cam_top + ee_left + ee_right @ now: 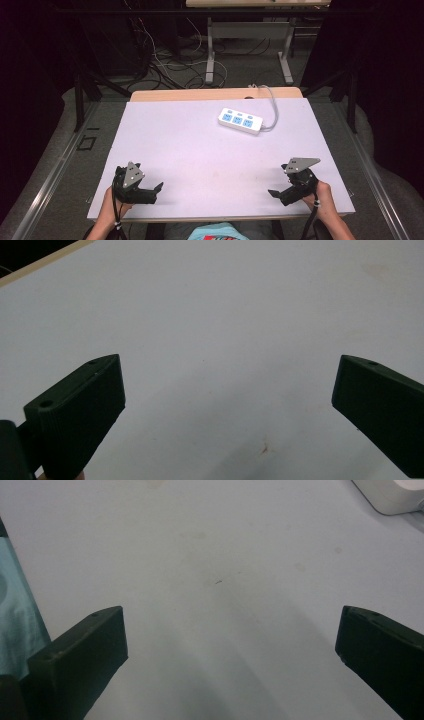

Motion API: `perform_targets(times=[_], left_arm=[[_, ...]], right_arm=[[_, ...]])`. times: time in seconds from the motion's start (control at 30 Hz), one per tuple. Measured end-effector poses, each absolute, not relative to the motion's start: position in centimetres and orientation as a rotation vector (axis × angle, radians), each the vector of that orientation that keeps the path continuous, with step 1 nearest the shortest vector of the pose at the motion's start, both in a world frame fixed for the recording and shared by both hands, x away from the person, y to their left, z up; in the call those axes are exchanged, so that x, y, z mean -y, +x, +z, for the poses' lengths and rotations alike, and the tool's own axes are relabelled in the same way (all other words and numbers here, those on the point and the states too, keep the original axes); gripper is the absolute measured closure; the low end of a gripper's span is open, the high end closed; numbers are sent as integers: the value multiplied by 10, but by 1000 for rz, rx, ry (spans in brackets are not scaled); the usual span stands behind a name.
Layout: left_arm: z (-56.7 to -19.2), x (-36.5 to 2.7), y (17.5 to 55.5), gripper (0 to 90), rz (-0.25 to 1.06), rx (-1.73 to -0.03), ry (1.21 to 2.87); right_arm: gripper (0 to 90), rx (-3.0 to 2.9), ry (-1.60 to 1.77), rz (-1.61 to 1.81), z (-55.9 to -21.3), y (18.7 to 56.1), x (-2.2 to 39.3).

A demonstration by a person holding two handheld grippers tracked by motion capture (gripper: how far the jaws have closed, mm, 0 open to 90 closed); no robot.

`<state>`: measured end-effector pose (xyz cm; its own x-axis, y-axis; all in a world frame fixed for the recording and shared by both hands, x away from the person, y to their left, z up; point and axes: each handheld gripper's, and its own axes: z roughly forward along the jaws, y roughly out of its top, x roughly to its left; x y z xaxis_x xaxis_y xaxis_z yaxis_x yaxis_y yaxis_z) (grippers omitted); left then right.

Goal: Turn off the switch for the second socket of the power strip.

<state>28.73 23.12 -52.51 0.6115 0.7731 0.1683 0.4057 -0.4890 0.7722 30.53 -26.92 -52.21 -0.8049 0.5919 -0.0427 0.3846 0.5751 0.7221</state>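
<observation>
A white power strip [240,120] with blue sockets lies on the far right part of the white table [200,150], its grey cable [272,107] running off the back edge. One corner of the power strip [395,497] reaches into the top right of the right gripper view. My left gripper [159,192] rests near the front left of the table, held by a hand, and points toward the middle. My right gripper [274,194] sits near the front right and faces inward. Both stand open, their black jaws wide apart over bare tabletop [225,340], with nothing between them.
A wooden strip [210,94] edges the table's far side. Beyond it on the floor are tangled cables [165,65] and the metal legs of another desk [210,60]. A person's teal clothing [215,234] shows at the table's front edge.
</observation>
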Motion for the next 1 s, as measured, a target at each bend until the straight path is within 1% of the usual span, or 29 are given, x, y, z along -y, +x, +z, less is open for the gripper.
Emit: perform_targets(times=[0.3,0.6,0.8,1.0], left_arm=[[-526,-230,289,3,663,-914,2140],[-526,-230,289,4,695,-894,2156],[-527,-229,290,4,674,-898,2155],[-527,-229,290,4,680,-898,2156]], right_arm=[[0,-2536,810,1037,-524,305,268],[0,-2527,789,1038,-523,309,265],[0,-2537,777,1034,-522,310,260],[0,-2540,776,1037,-519,314,257]])
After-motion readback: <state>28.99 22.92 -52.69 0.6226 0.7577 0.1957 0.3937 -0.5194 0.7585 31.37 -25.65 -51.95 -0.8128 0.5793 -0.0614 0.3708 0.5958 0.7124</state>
